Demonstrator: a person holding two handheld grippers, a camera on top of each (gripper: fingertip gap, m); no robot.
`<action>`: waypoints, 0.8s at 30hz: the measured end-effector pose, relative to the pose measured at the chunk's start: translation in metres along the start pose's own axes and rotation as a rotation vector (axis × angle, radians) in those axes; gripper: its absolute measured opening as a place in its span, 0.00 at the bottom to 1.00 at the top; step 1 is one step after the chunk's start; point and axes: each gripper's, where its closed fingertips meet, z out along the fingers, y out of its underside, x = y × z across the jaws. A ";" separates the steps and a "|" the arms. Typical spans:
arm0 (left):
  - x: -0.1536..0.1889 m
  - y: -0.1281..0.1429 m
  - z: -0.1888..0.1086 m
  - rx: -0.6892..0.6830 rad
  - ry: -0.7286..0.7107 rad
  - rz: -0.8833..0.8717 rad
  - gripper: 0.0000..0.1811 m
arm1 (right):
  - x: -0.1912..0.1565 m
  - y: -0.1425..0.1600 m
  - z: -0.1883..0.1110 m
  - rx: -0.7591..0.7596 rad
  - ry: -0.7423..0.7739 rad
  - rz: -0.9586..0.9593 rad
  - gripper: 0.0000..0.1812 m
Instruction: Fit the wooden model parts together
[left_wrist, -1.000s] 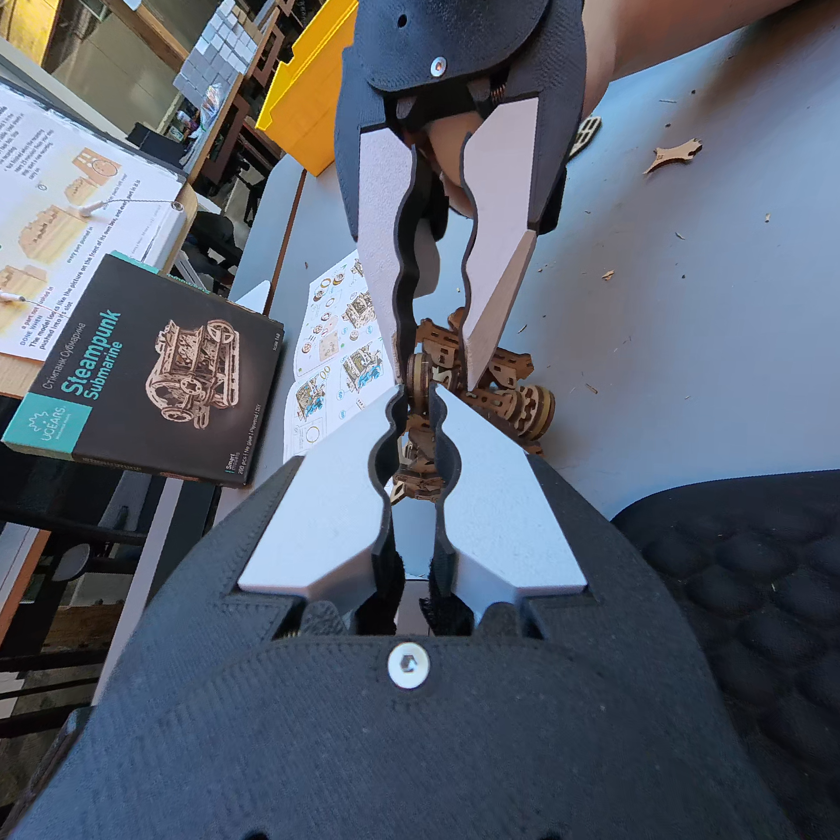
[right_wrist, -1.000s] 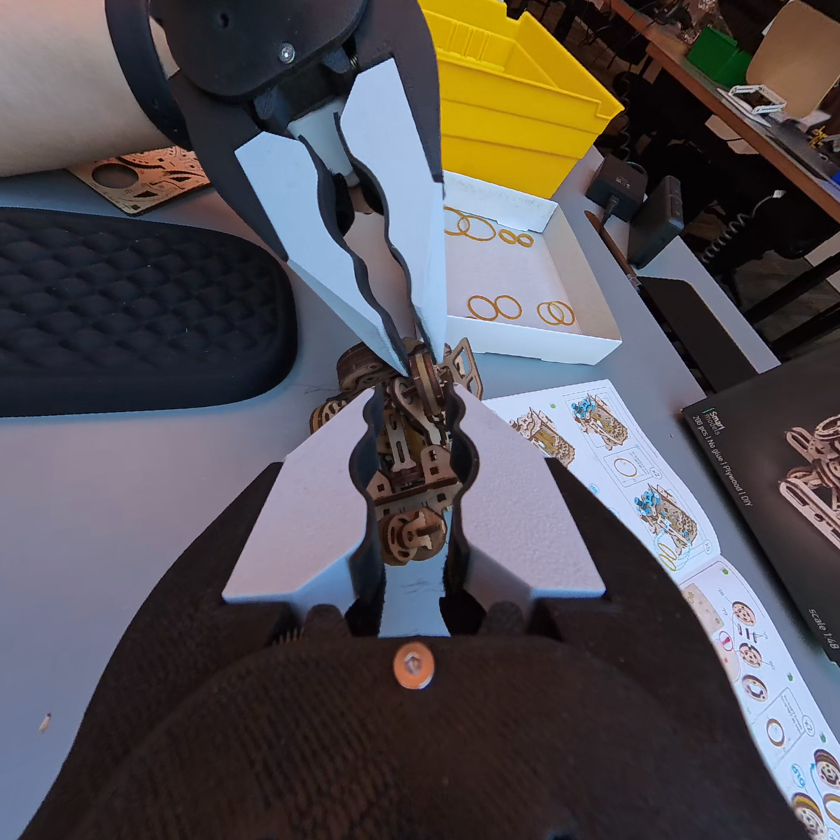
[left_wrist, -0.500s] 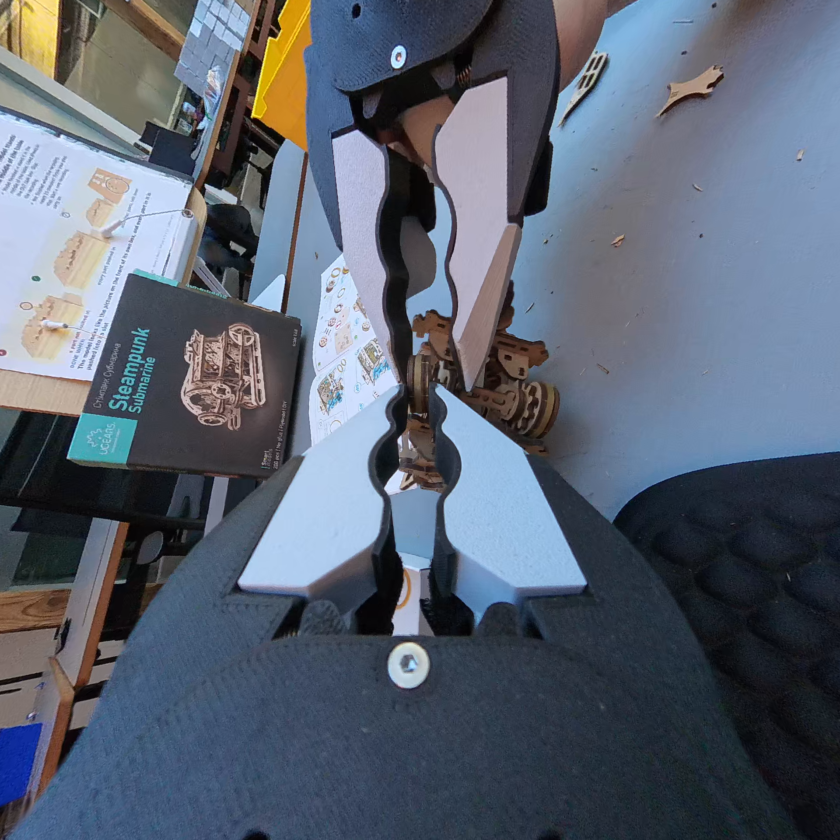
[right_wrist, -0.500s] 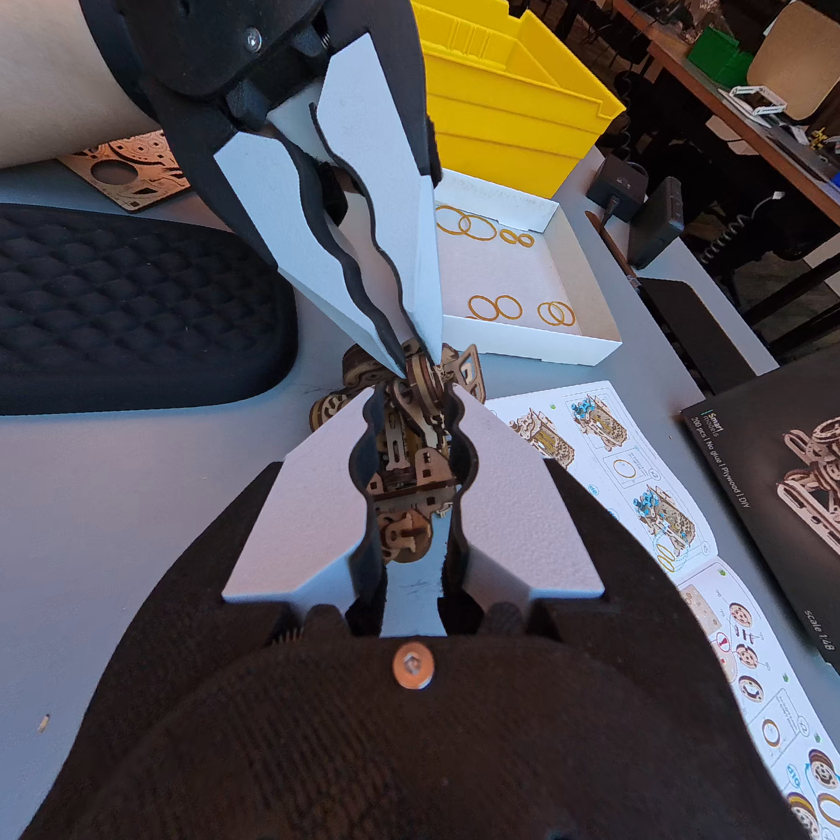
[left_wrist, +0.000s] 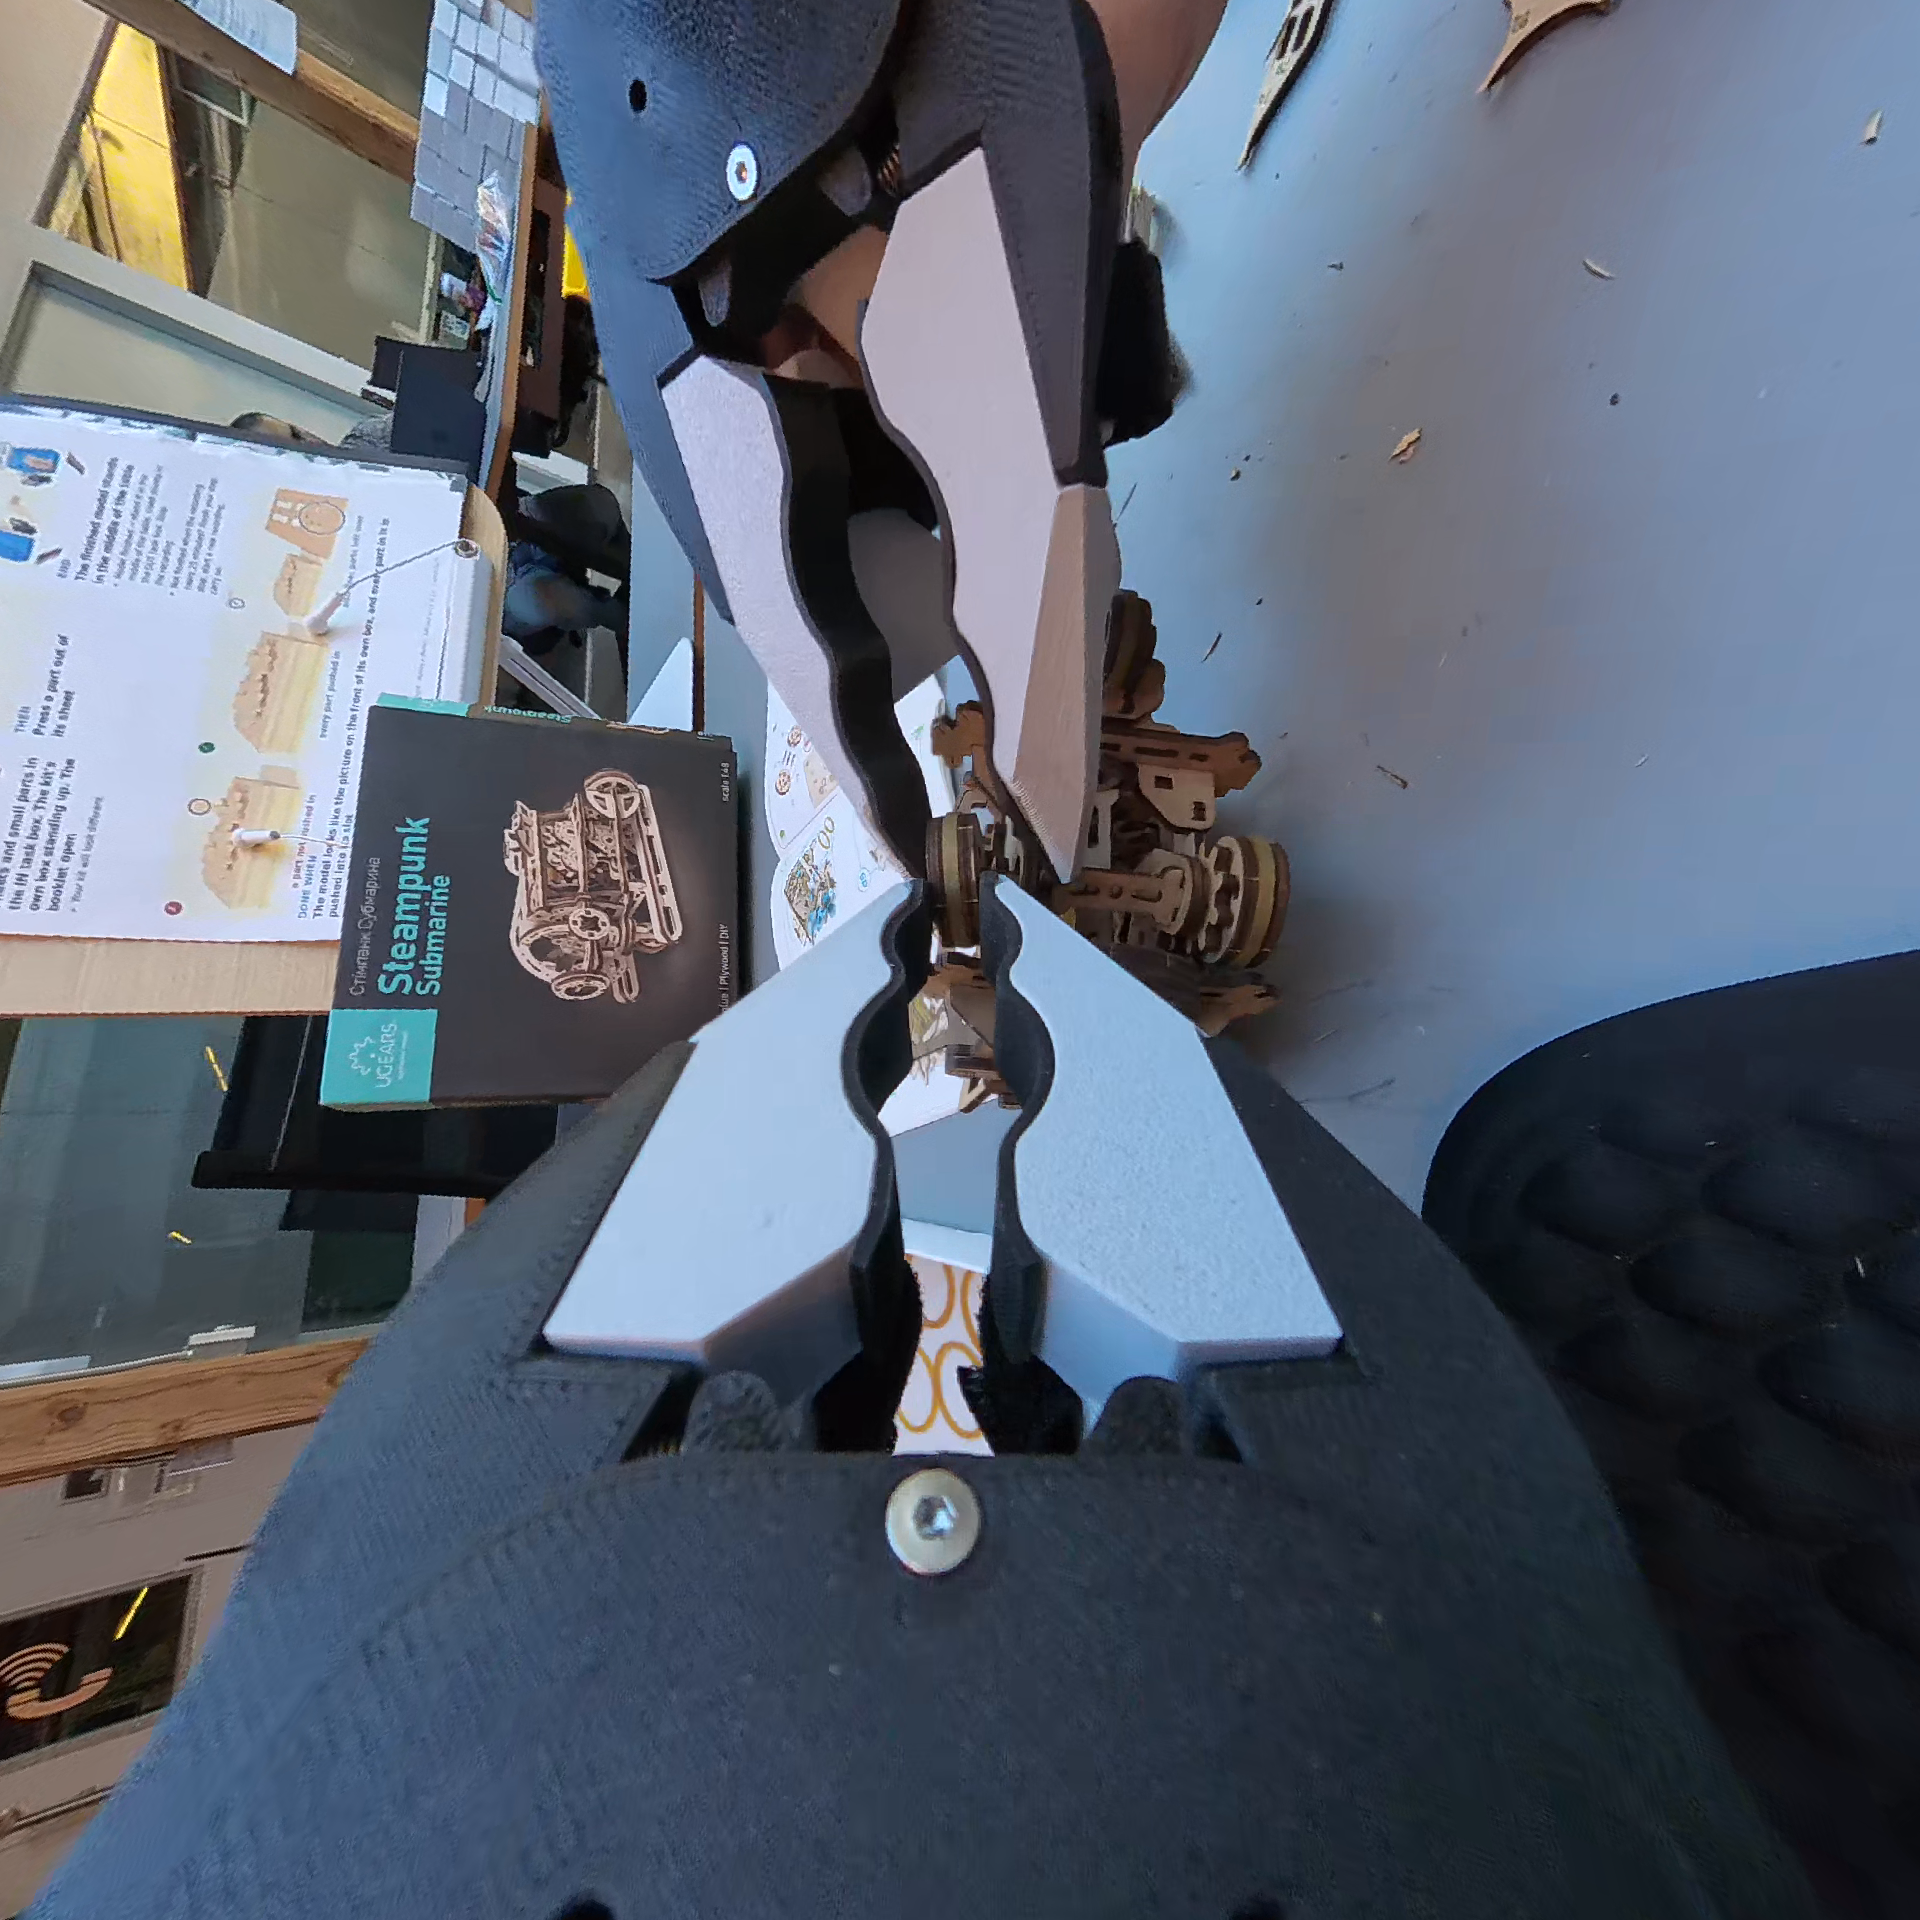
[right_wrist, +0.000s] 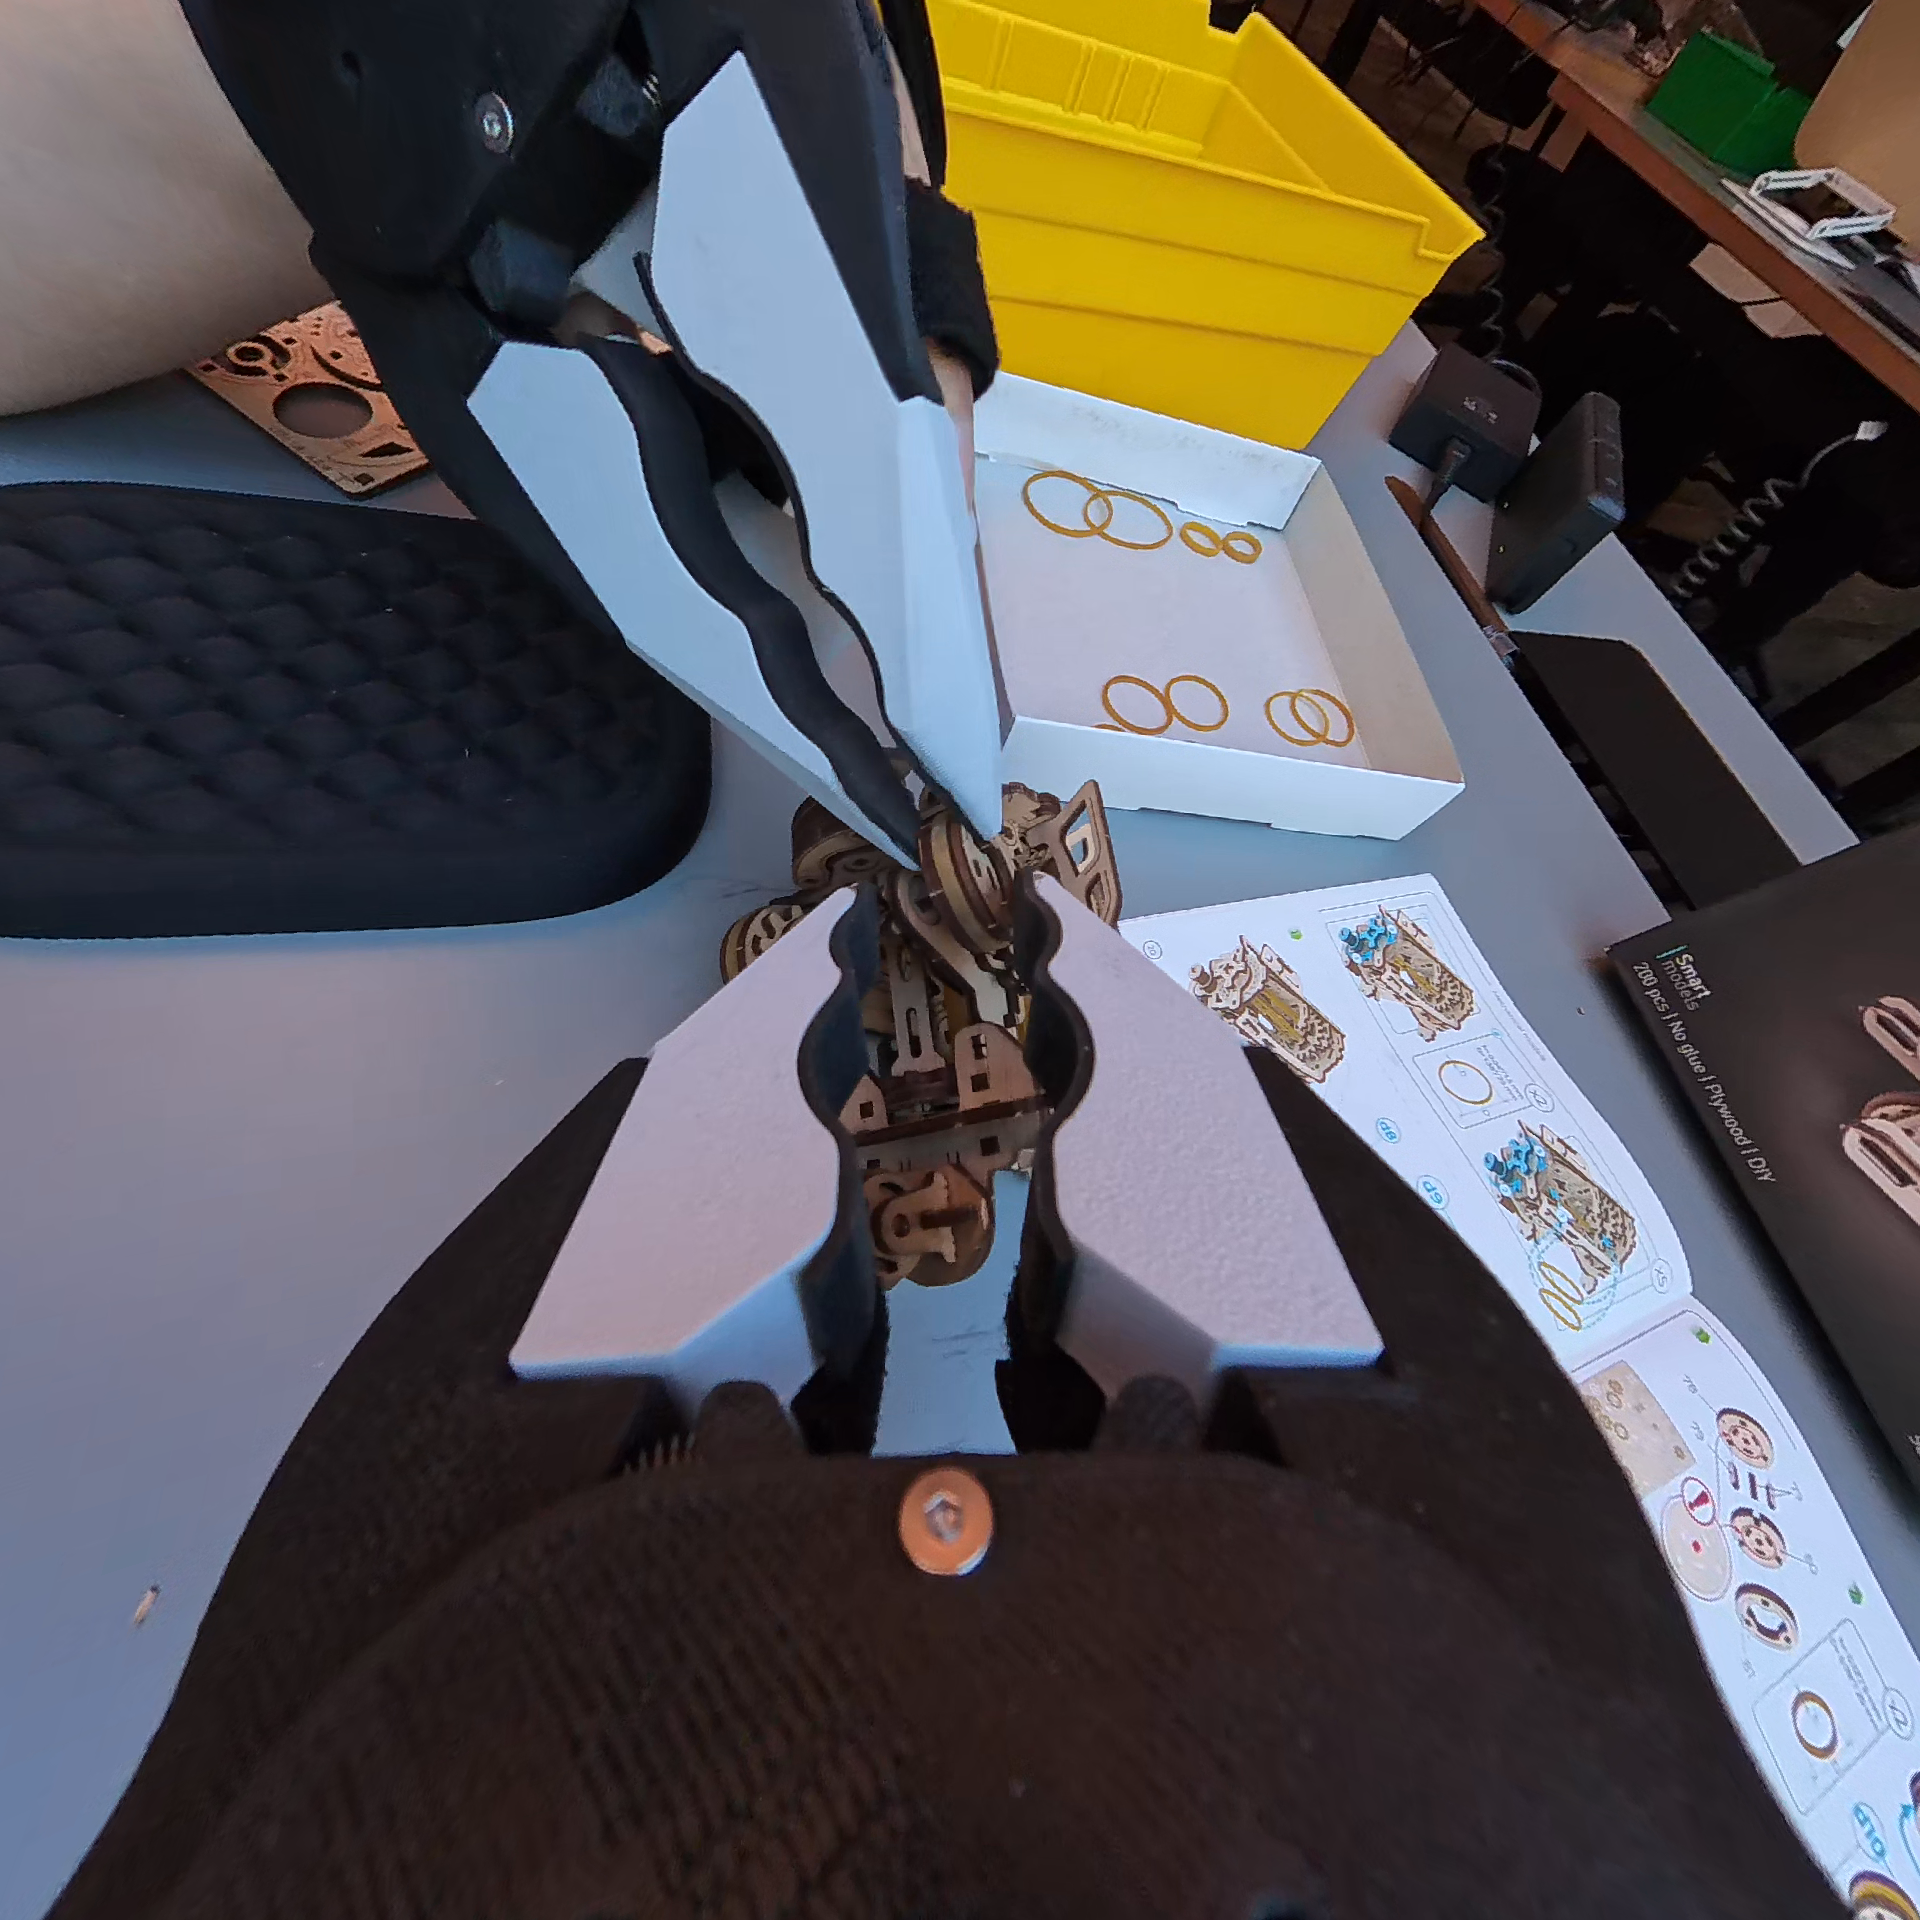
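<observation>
We find the left gripper (left_wrist: 951, 899) closed on a small wooden wheel (left_wrist: 954, 878) at the near end of the wooden model (left_wrist: 1153, 873), its fingers pinching the wheel at their tips. The right gripper (right_wrist: 940, 904) is clamped on the body of the same model (right_wrist: 935, 1101), which sits between its fingers from the tips back toward the palm. In the right wrist view the left gripper (right_wrist: 951, 831) comes in from ahead and above, its tips meeting the wheel (right_wrist: 961, 862) directly in front of the right gripper's own tips. The model is held just above the grey counter (right_wrist: 312, 1091) (whether any part of it touches the surface we cannot tell).

To the right of the right gripper lies an open instruction sheet (right_wrist: 1455, 1091), and beyond that a dark kit box (right_wrist: 1787, 1039). Ahead and to the right stands a shallow white tray (right_wrist: 1247, 790) containing orange rubber bands (right_wrist: 1164, 701), with a yellow bin (right_wrist: 1195, 208) behind it. To the left of the right gripper lies a black quilted pad (right_wrist: 312, 707).
</observation>
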 end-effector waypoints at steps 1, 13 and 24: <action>0.000 0.000 0.000 -0.003 -0.001 0.008 0.04 | 0.000 0.000 0.000 0.000 -0.003 -0.002 0.14; 0.003 -0.002 -0.001 -0.065 -0.007 0.111 0.04 | -0.003 -0.001 0.000 -0.013 -0.002 -0.039 0.14; 0.004 0.004 -0.001 -0.079 0.000 0.119 0.04 | -0.005 -0.001 0.002 0.021 0.007 -0.049 0.16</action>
